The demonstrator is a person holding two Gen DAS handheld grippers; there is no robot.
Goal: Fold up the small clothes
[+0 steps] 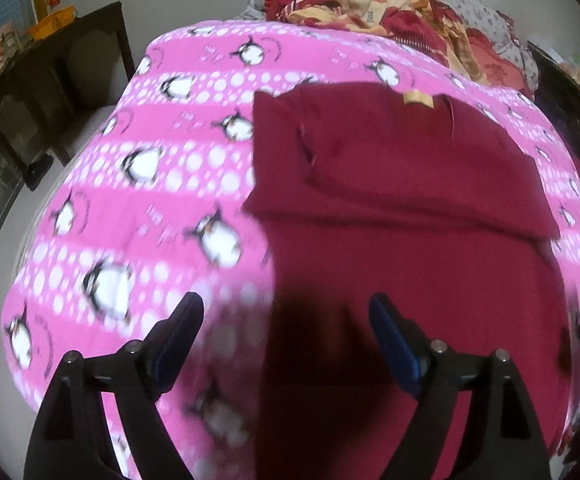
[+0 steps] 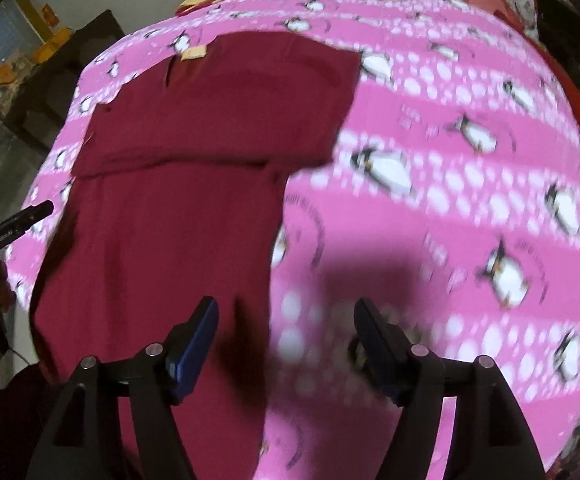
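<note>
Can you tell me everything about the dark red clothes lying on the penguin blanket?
The dark red garment is soft-looking plain cloth, lying flat on the pink penguin blanket. Its far part is folded over, making a thicker layer with a straight edge across. A small yellowish tag shows at the far edge, beside a short slit. The left gripper and right gripper hang open over its near edges, holding nothing.

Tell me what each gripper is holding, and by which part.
Nothing. Left gripper and right gripper are both open and empty above the partly folded maroon cloth garment.
</note>
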